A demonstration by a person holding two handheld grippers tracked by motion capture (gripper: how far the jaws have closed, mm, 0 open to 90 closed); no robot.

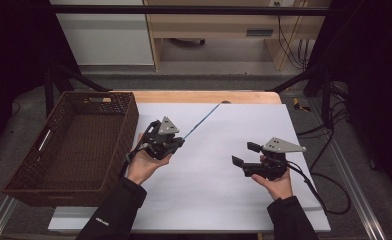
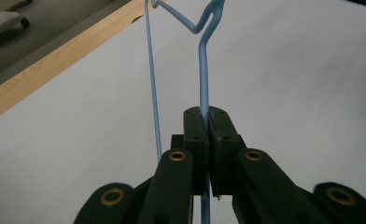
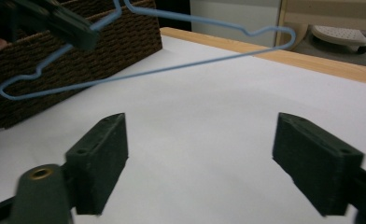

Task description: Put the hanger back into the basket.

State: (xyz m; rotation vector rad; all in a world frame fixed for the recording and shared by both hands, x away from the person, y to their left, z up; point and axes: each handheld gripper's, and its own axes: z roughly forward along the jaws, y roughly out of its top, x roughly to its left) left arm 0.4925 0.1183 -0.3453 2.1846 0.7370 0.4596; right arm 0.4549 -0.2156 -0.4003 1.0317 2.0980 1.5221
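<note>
my left hand-held gripper is clamped tight on a thin blue wire hanger, the pads pressed together on one strand of it with no gap showing in the left gripper view. from above, the hanger reads as hardly more than a pale blue line running from that gripper toward the far edge of the white sheet that covers the bench; its full outline is hard to make out there. in the left gripper view two strands rise away from the pads and the top of the hanger is cut off by the upper edge, and the lower end of the clamped strand is hidden behind the jaws. the right gripper view gives the clearest shape: the hanger held up off the sheet, one notched end near the brown wicker basket, the other rounded end near the wooden far edge of the bench, its hook part cut off at the top. my right hand-held gripper stands wide open with nothing between its jaws, held well to the right of the hanger, apart from it. the basket sits at the left of the bench; its inside is dim and i cannot tell what, if anything, lies in it.
</note>
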